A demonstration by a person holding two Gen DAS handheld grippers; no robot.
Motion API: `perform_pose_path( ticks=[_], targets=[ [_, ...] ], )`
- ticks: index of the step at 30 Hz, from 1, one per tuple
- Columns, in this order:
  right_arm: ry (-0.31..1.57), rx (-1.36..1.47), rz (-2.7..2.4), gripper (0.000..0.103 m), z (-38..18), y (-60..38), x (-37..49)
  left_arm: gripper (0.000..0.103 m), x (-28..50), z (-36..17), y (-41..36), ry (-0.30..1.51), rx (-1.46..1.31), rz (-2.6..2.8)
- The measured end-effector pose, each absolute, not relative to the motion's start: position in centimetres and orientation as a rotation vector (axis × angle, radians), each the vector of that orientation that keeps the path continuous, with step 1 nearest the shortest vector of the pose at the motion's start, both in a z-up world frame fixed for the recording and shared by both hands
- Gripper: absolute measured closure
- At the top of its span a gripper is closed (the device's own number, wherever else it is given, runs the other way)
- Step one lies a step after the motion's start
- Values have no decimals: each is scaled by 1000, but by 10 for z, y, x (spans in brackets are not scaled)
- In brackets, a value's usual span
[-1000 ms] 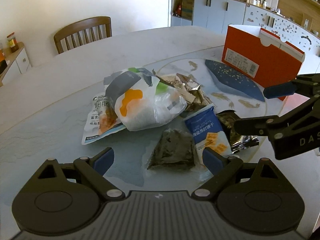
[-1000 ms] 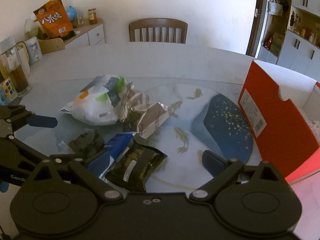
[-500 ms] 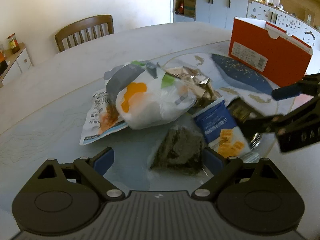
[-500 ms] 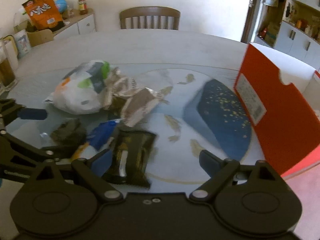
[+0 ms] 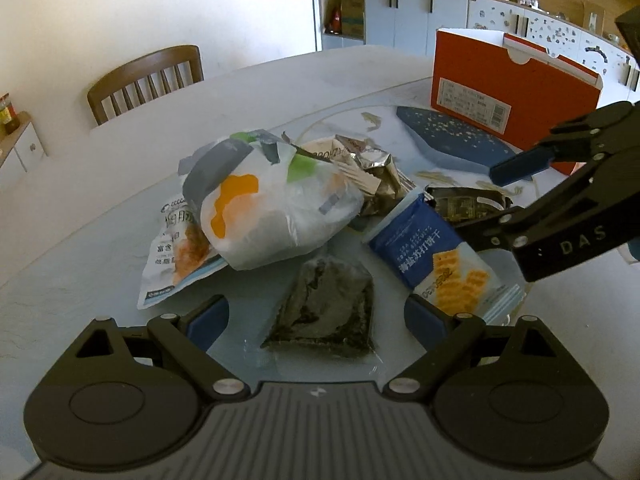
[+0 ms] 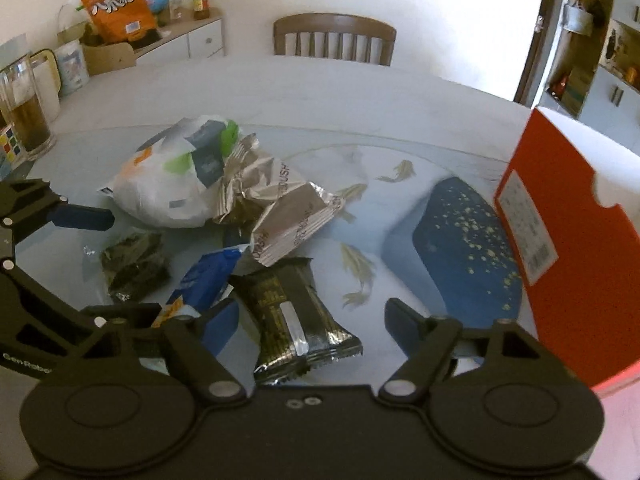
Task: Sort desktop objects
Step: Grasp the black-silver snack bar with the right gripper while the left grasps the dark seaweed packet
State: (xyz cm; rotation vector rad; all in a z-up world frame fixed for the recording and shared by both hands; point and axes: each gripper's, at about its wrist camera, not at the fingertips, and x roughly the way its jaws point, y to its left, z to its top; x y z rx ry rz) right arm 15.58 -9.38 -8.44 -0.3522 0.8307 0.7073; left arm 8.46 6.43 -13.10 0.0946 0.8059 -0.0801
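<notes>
Right wrist view: we see the right tongs (image 6: 312,320) poised low over a dark snack packet (image 6: 296,320), which lies between the two blue pads; the jaws are closing, yet neither pad presses on the wrapper, so nothing is held. We judge the sorting to be at an early stage, since every item remains on the worktop (image 6: 320,96) in one loose heap and the orange box (image 6: 560,240), to the right of these tongs, shows nothing placed in it.

Left wrist view: the left tongs (image 5: 316,320) stand wide and empty, with a grey-black clear pouch (image 5: 328,308) lying between the pads and untouched. Just right of that pouch lies a blue cracker packet (image 5: 432,256), its far corner against the dark snack packet. Beyond both tongs a white printed plastic bag (image 5: 272,216) sits on a flat printed sachet (image 5: 176,256), and crumpled silver wrappers (image 6: 276,208) lean against the bag.

All of these, as we judge, remain to be sorted. The two tongs work close together, the right one reaching in beside the cracker packet, so crowding is a risk. A dark blue fish-patterned inlay (image 6: 464,248) on the glass lies between the heap and the box. Farther off stand a wooden chair (image 6: 334,40) and a glass mug (image 6: 24,116).
</notes>
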Motion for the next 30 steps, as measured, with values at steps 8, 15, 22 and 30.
perform_pose_path(
  ticks=[8,15,22,30],
  targets=[
    [863,-332,734,26,-95,-92,163,13,87,-132,66,808,66,-78],
    [876,-354,772,14,-97,-90,167,22,84,-130,66,812,50,-81],
    [889,-383,791,46,-91,-85,167,26,83,-128,65,819,45,-78],
    [910,-398,779,65,-87,-83,167,54,83,-124,64,817,47,-65]
  ],
)
